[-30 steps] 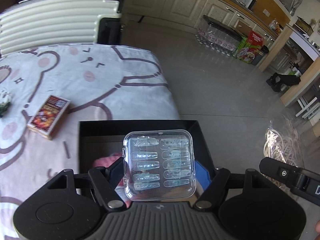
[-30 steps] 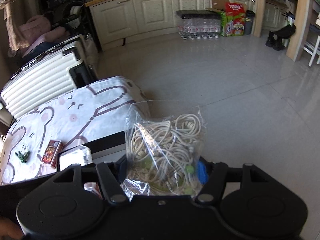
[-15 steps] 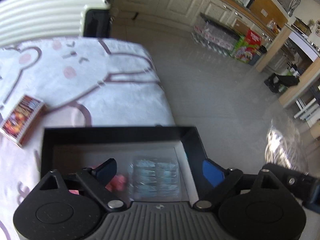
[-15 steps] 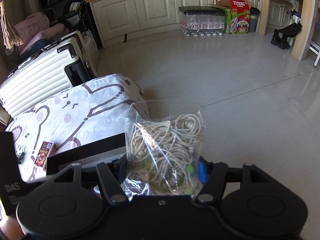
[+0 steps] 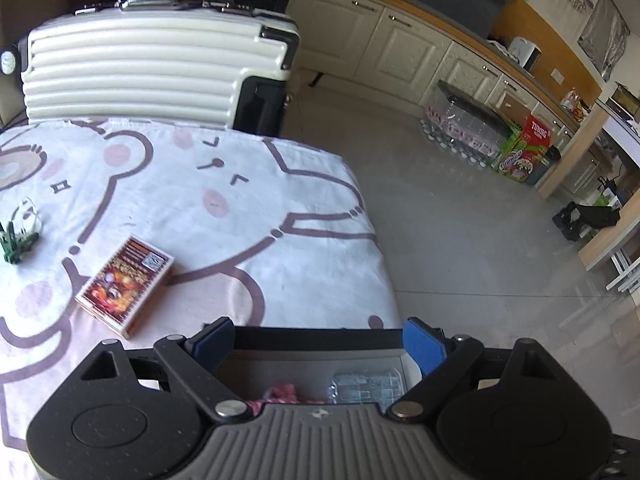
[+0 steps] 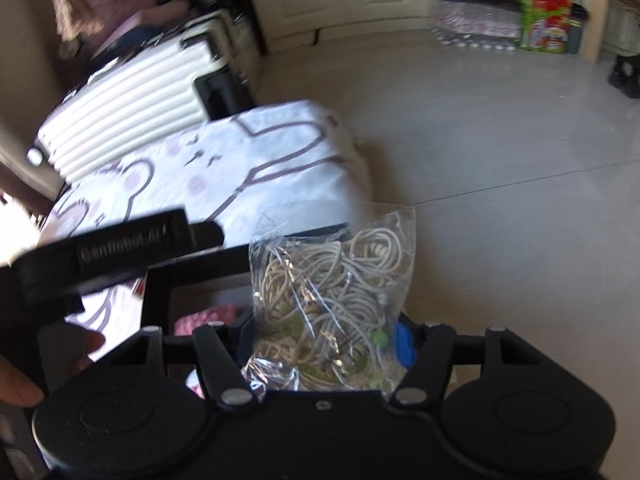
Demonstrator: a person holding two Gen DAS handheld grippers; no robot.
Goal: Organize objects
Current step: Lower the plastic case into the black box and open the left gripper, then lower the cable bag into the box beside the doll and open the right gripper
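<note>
My left gripper (image 5: pixel 316 340) hangs over the far rim of a black box (image 5: pixel 320 334); its jaws are closing slightly with nothing between the blue pads. In the box lie a clear case of false nails (image 5: pixel 366 386) and a pink item (image 5: pixel 280 394). My right gripper (image 6: pixel 326 344) is shut on a clear bag of coiled cream cords (image 6: pixel 332 292), held above the right side of the box (image 6: pixel 158 280). The left gripper's body (image 6: pixel 120 248) crosses the right wrist view on the left. A red card box (image 5: pixel 126 286) lies on the bear-print cloth (image 5: pixel 240 208).
A small green toy (image 5: pixel 16 242) and a white item (image 5: pixel 28 212) sit at the cloth's left edge. A cream suitcase (image 5: pixel 152 68) stands behind the table. Tiled floor (image 5: pixel 460 240) lies to the right, with cabinets and bottle packs (image 5: pixel 464 124) beyond. A hand (image 6: pixel 16 380) shows at lower left.
The left gripper let go of the nail case, which now lies in the box, and drew back with open jaws. The right gripper carried the cord bag leftward and lower, over the box.
</note>
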